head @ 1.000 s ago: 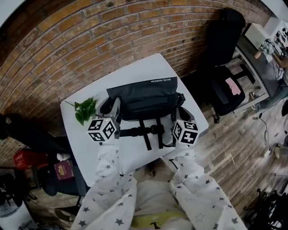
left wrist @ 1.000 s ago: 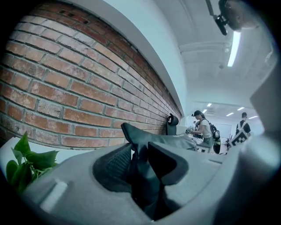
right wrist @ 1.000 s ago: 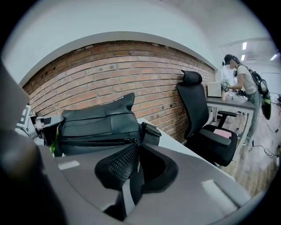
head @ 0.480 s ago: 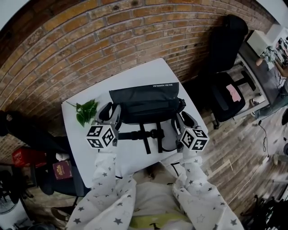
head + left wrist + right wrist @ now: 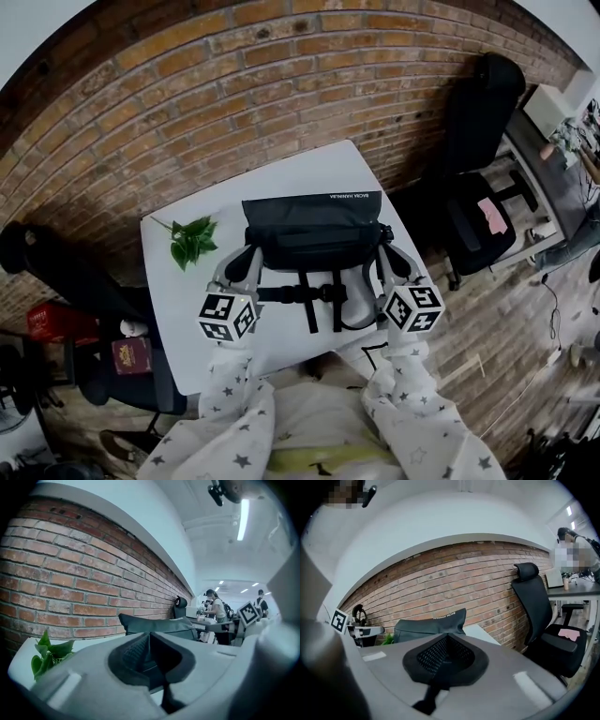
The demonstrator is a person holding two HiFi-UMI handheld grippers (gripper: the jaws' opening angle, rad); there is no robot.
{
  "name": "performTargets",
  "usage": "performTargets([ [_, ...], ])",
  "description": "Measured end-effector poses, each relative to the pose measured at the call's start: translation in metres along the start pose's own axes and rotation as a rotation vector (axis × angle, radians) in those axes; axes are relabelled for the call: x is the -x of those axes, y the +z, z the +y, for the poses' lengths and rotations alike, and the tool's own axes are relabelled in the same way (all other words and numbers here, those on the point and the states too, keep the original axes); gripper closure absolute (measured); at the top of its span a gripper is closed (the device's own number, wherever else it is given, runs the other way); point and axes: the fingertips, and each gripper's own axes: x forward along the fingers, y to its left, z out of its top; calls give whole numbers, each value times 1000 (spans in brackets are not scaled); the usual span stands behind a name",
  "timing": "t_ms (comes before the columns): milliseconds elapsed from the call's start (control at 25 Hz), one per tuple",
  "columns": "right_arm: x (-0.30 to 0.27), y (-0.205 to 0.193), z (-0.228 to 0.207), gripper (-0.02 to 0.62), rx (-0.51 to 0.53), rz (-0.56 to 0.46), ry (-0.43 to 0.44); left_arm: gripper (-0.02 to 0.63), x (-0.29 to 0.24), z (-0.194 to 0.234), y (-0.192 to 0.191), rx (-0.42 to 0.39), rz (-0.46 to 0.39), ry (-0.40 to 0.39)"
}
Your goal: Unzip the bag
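Two grippers flank the black bag (image 5: 314, 230), which lies flat across the middle of the white table (image 5: 183, 305). Its far side is towards the table's far edge by the brick wall (image 5: 234, 103), and its black straps (image 5: 312, 298) trail towards the near edge. The left gripper (image 5: 240, 265) sits at the bag's left end and the right gripper (image 5: 394, 266) at its right end, each just beside the fabric; whether either touches it I cannot tell. Both pairs of jaws are closing, pads all but together, and each gripper view shows nothing between them. A green leafy sprig (image 5: 192, 241) lies near the table's left edge, apart from the bag. A black office chair (image 5: 473, 178) stands beyond the table's right edge
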Motion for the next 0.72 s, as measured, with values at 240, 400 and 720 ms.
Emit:
performTargets([
  [240, 4, 22, 15, 586, 14, -49, 57, 607, 11, -3, 15, -9, -31, 18],
  [400, 8, 36, 21, 586, 22, -87, 80, 607, 18, -5, 24, -15, -51, 23],
  [720, 14, 62, 32, 586, 73, -149, 111, 607, 27, -8, 40, -15, -93, 36],
])
